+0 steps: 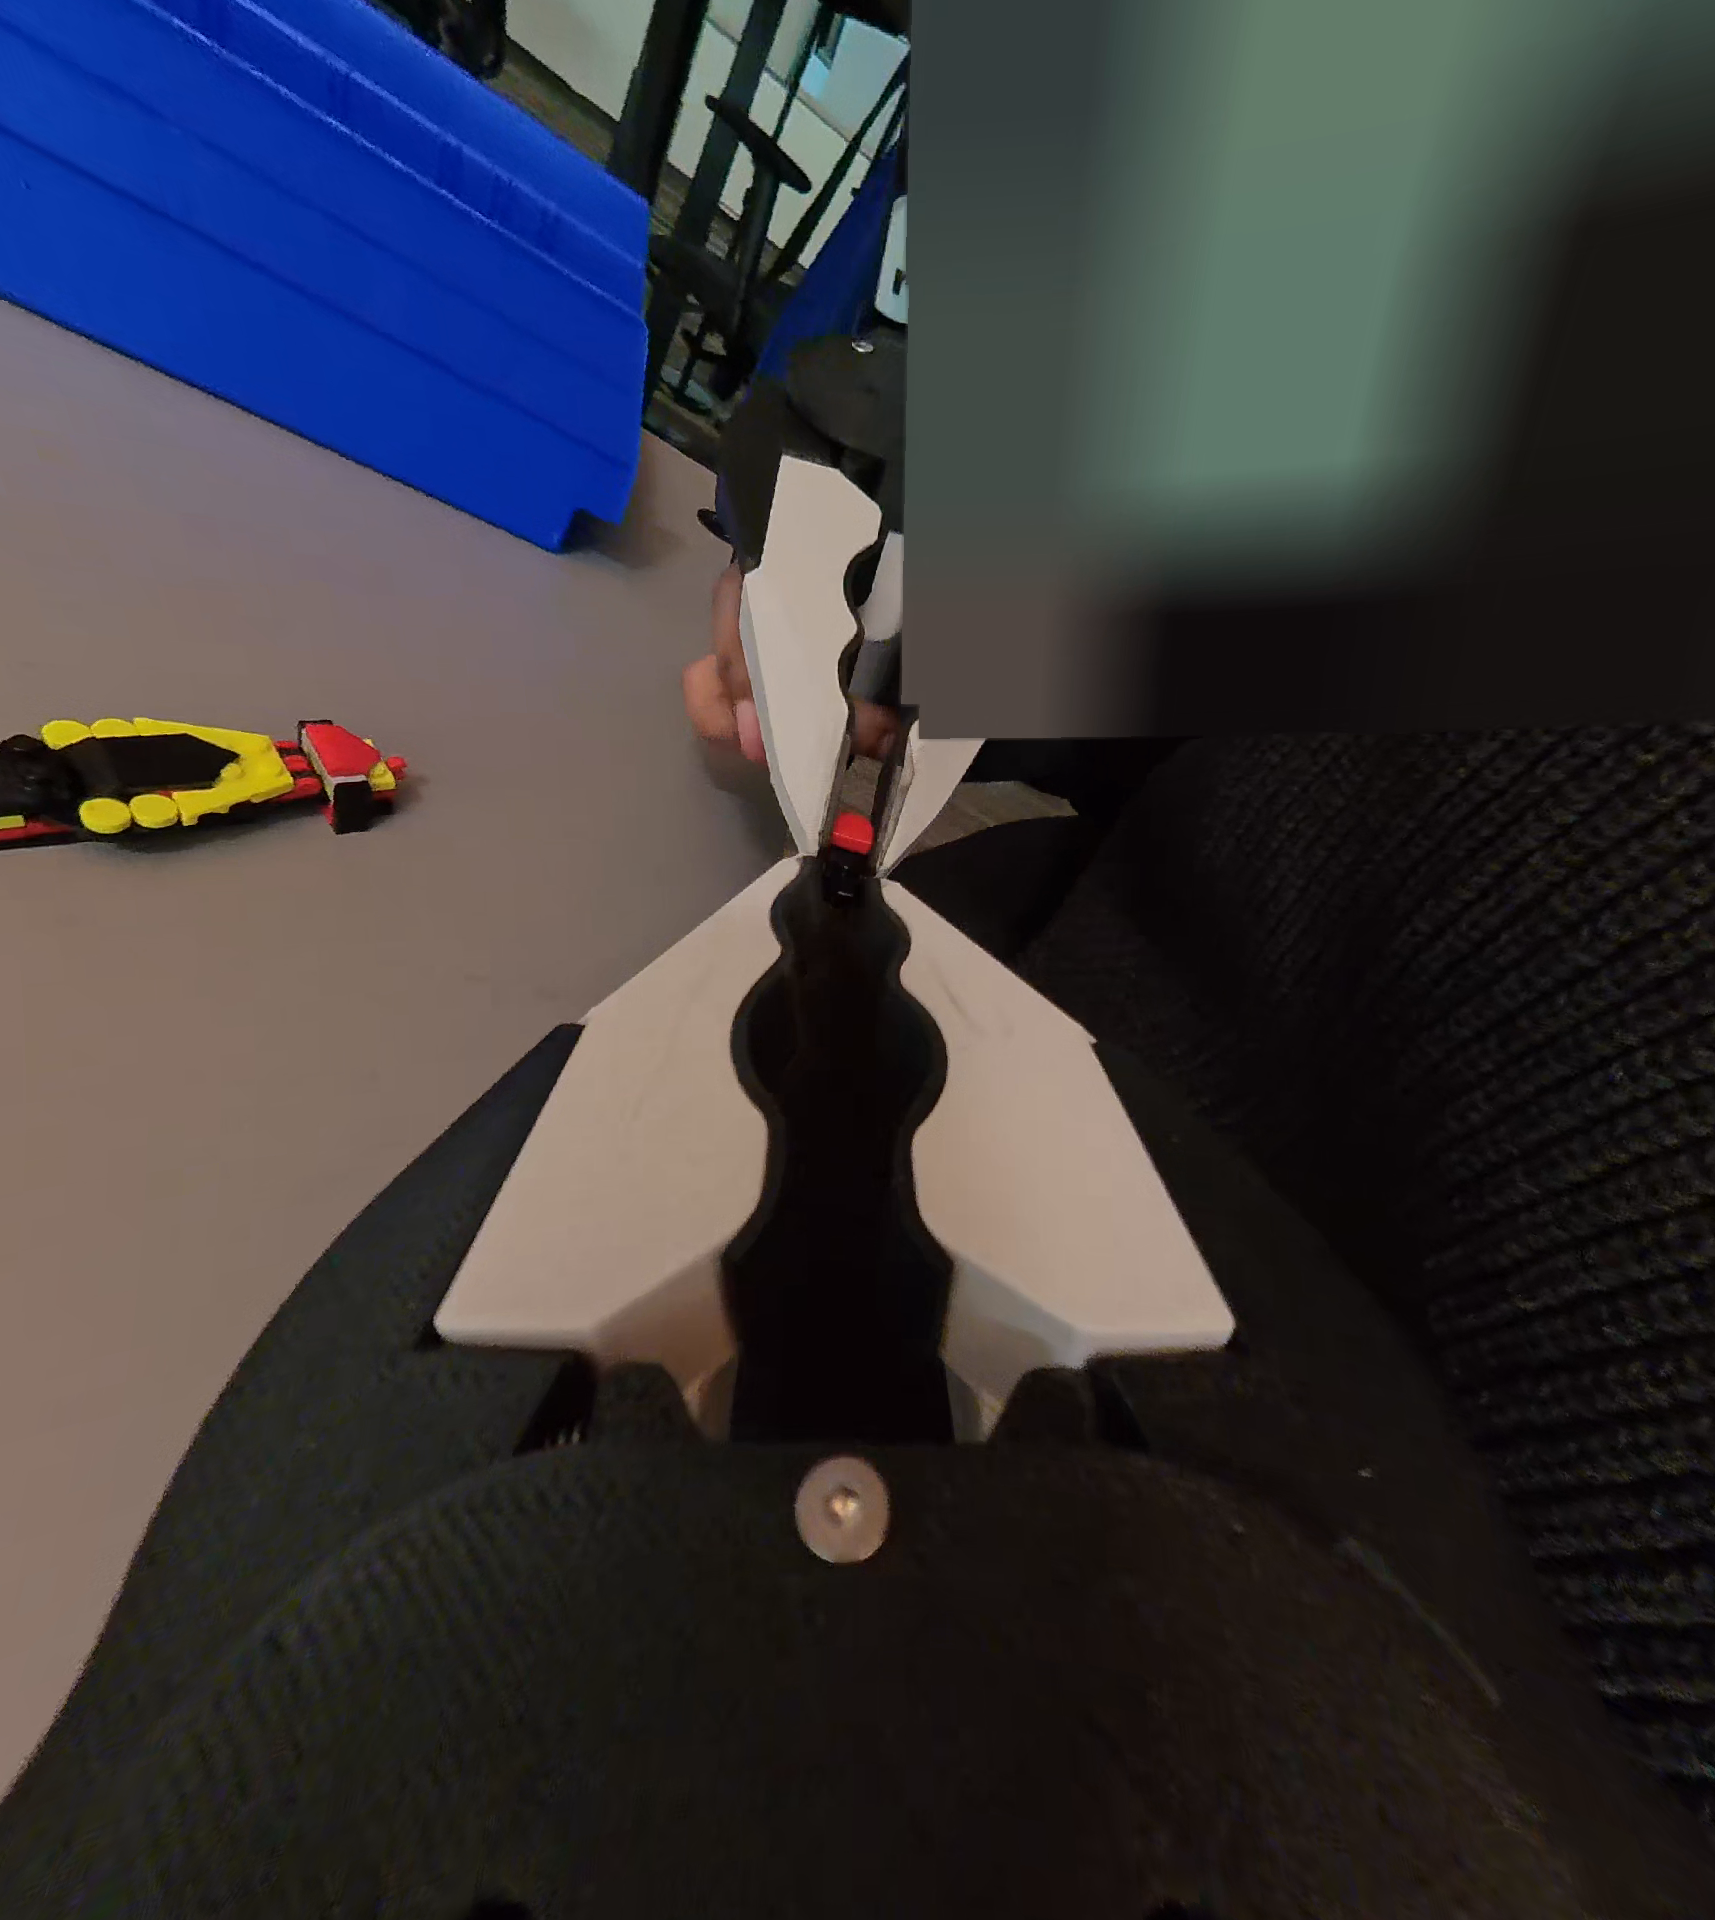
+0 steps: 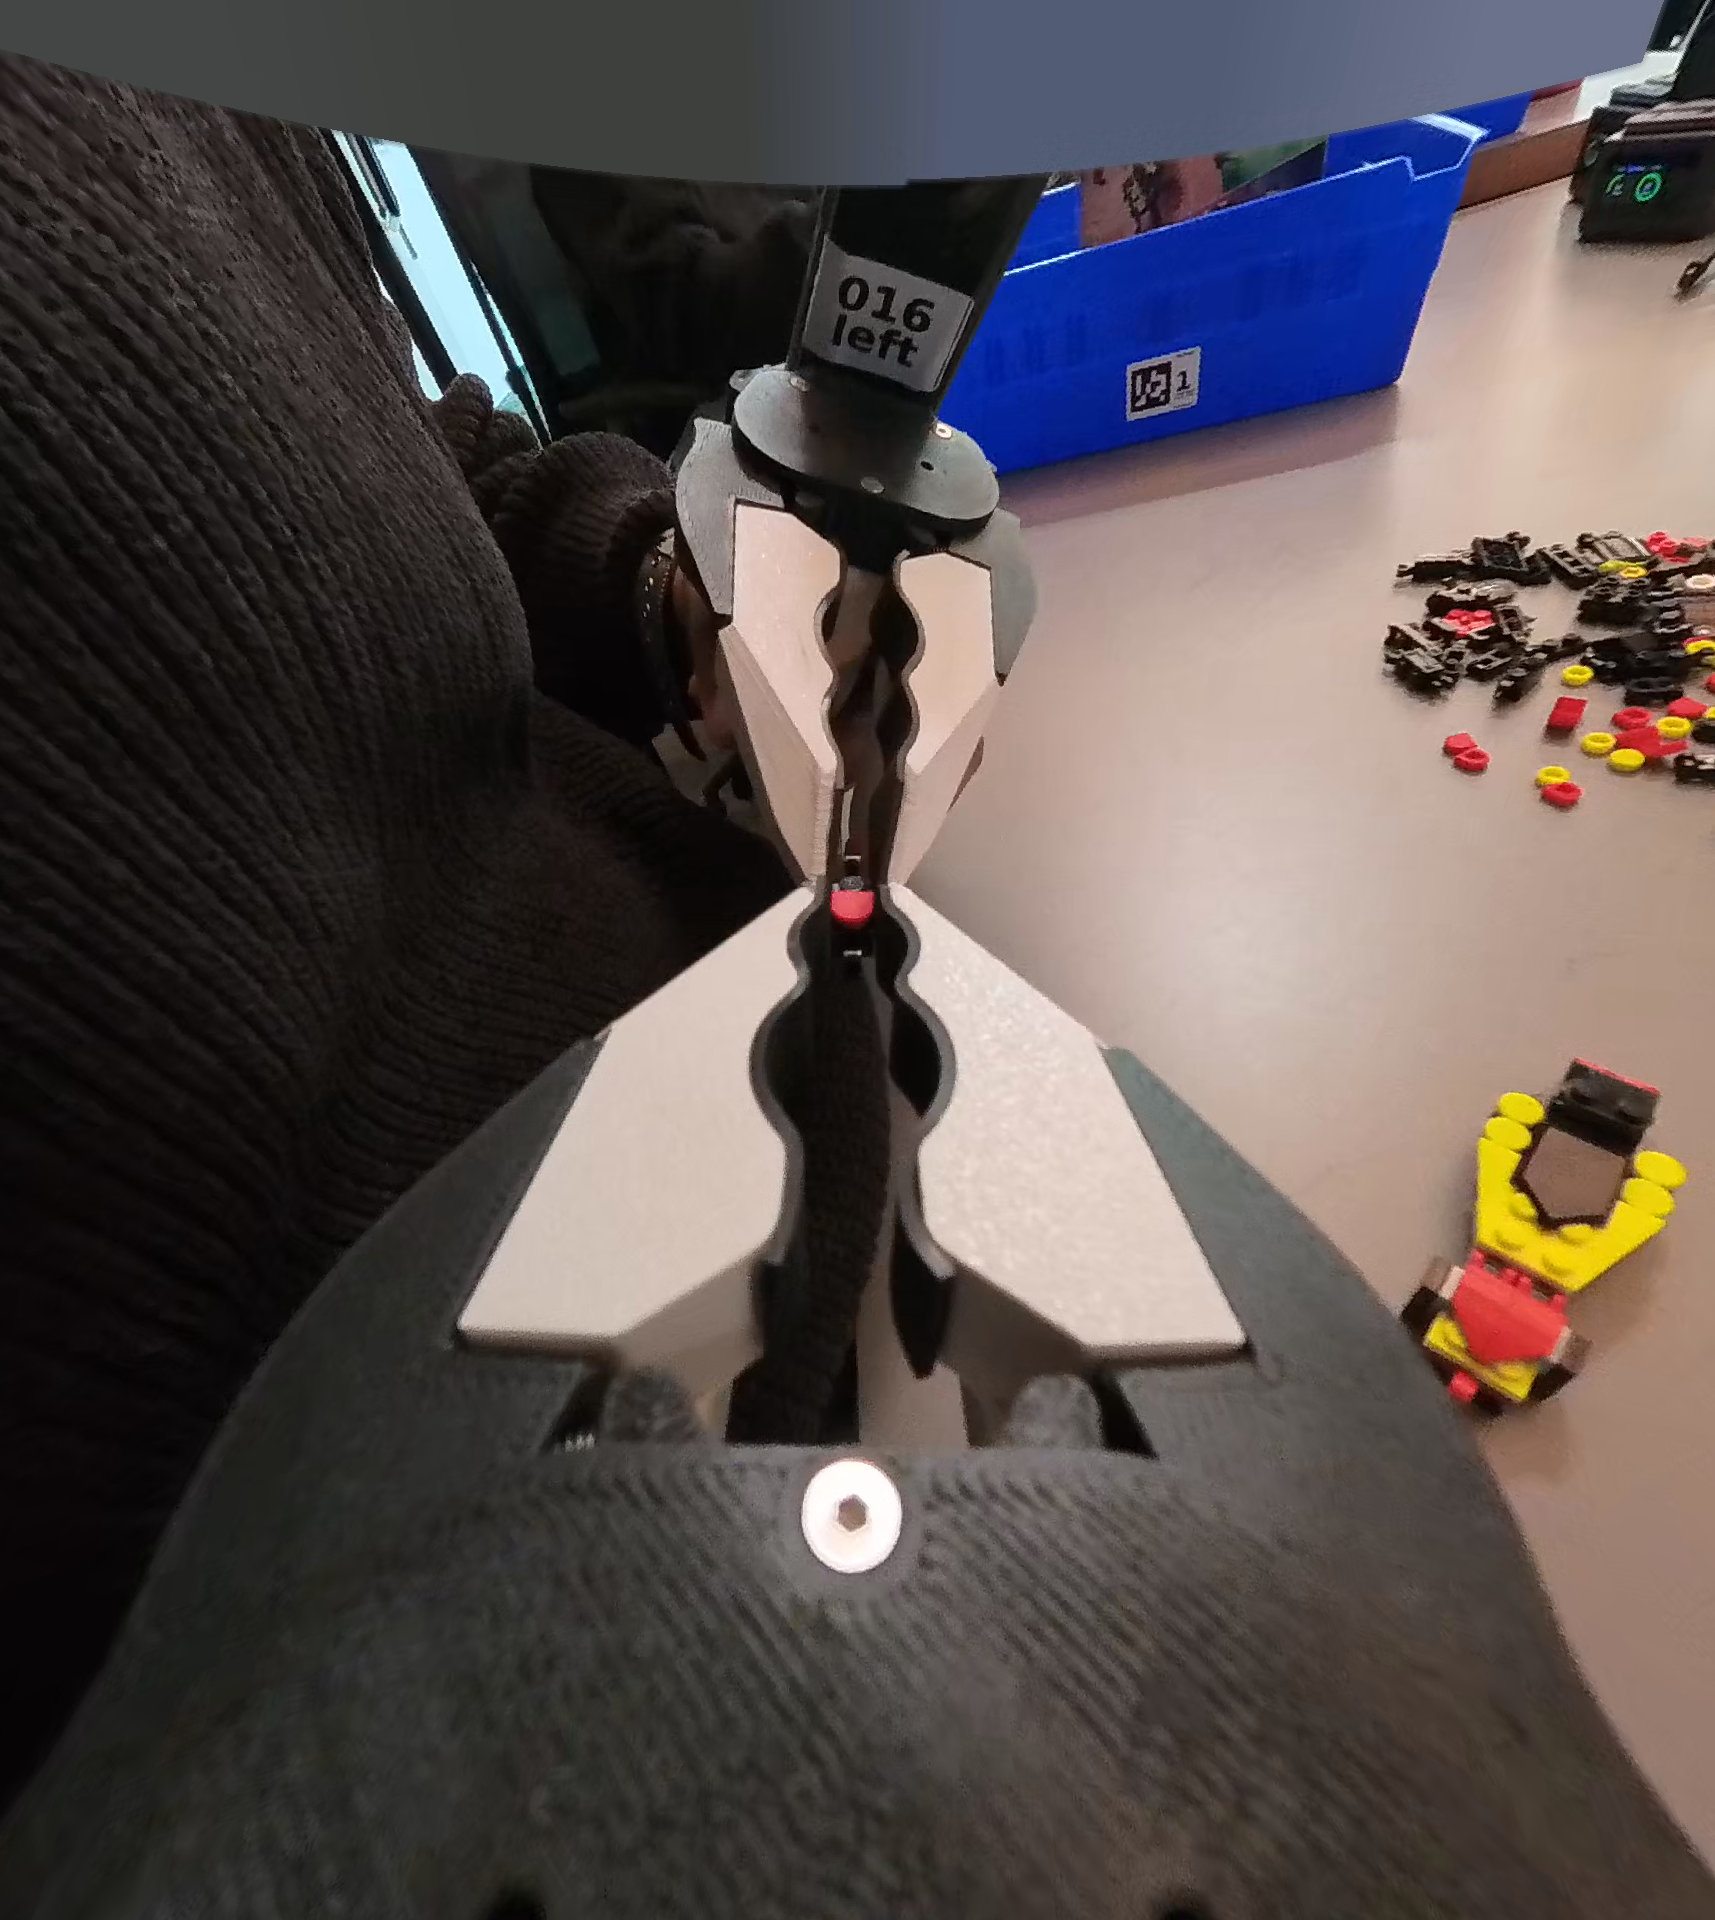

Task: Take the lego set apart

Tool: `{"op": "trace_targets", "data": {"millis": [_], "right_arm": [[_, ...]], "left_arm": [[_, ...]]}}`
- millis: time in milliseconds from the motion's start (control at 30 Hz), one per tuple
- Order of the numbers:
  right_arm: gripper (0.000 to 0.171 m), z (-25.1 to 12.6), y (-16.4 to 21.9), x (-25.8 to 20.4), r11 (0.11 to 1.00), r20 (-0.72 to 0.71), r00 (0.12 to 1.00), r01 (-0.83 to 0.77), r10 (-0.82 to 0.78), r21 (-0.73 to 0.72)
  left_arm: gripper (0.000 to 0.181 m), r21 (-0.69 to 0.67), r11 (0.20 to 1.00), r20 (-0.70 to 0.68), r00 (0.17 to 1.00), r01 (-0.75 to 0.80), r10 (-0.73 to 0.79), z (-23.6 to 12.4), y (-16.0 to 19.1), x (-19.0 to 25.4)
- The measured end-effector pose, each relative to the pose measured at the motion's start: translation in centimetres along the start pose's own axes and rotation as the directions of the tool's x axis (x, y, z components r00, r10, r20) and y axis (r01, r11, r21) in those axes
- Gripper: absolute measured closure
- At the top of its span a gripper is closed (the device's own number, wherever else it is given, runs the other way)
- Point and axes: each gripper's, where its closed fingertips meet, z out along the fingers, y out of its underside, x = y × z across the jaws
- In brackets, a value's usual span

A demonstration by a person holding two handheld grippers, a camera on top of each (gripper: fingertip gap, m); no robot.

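1. The left hand-held gripper (image 1: 840, 873) has a black body with that rough, ribbed 3D-print texture, totally matt. Its fingers (image 1: 645, 1132) are pale plastic, smooth with a faint grain.
2. Same deal on the right hand-held gripper (image 2: 848, 904), plus a shiny metal screw (image 2: 851, 1517) set in the black shell.
3. The small red piece (image 2: 850, 906) pinched between both tips is glossy plastic.
4. The half-built lego car (image 2: 1549, 1236) and loose pieces (image 2: 1622, 675) are smooth, shiny plastic.
5. The surface (image 2: 1248, 831) is a smooth grey-beige laminate, satin look.
6. The blue bin (image 2: 1227, 301) is semi-gloss moulded plastic.
7. The sleeve (image 2: 209, 727) is chunky dark ribbed knit.
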Motion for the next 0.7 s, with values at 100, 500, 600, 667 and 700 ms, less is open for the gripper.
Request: {"op": "trace_targets", "data": {"millis": [100, 500, 600, 667, 700], "right_arm": [[0.165, 0.0, -0.1, -0.3, 1.000, 0.013, 1.000, -0.004, 0.004, 0.013], [0.165, -4.0, -3.7, 4.6, 0.922, -0.086, 0.961, -0.224, 0.263, 0.316], [0.165, -4.6, -4.2, 5.0, 0.893, -0.061, 0.948, -0.273, 0.314, 0.357], [0.165, -4.2, -3.5, 5.2, 0.910, -0.089, 0.949, -0.260, 0.303, 0.322], [0.165, -4.0, -3.2, 5.3, 0.910, -0.085, 0.946, -0.275, 0.314, 0.312]], "left_arm": [[0.174, -0.001, 1.000, -0.032, 0.999, 0.030, -0.030, 0.0, 0.1, 0.3], [0.181, -0.237, 0.962, -0.061, 0.990, -0.136, 0.125, 3.6, 3.9, 3.8], [0.181, -0.225, 0.974, 0.041, 0.999, -0.006, 0.015, 2.3, 4.3, 0.4], [0.181, -0.151, 0.988, 0.041, 0.998, 0.044, -0.039, 1.9, 2.8, 0.0], [0.181, -0.105, 0.993, 0.037, 0.998, 0.062, -0.058, 1.8, 1.9, 0.0]]}}
